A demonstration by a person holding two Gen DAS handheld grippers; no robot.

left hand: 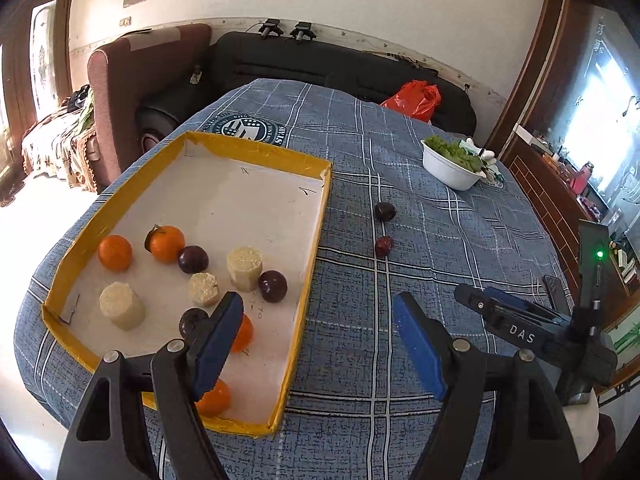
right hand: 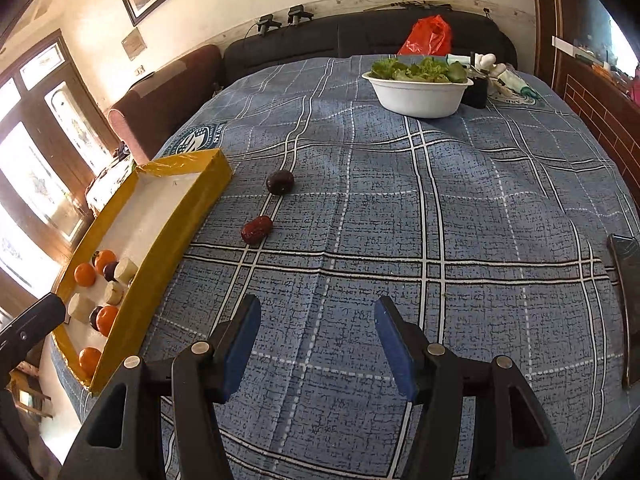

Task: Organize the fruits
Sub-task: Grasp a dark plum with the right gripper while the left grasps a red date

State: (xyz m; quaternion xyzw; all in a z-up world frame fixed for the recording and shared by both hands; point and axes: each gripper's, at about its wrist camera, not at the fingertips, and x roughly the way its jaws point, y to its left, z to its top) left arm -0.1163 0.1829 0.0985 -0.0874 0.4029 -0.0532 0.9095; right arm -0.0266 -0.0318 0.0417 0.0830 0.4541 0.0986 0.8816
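- Landmark: yellow-rimmed tray (left hand: 316,216) on the blue plaid tablecloth (left hand: 440,264); all positions referenced to it.
- Left gripper (left hand: 318,344): jaws spread wide, nothing between them. Its left finger overlaps the tray's near right corner in the left wrist view; its right finger is over bare cloth just right of the tray.
- Right gripper (right hand: 316,344): jaws apart, empty, over cloth well right of the tray's near end.
- Inside the tray, near half: four oranges (left hand: 115,253), three dark plums (left hand: 193,259), three pale cylindrical pieces (left hand: 245,263). Far half of the tray floor is bare white.
- Outside the tray, just right of its long right wall: one dark plum (left hand: 385,212) toward the far end, and one red wrinkled fruit, likely a jujube (left hand: 384,246), slightly nearer. The two lie apart and touch neither each other nor the tray.
- White bowl of green lettuce (right hand: 416,98): far right of the tray, well apart.
- Red plastic bag (right hand: 430,36): on the dark sofa beyond the table's far edge.
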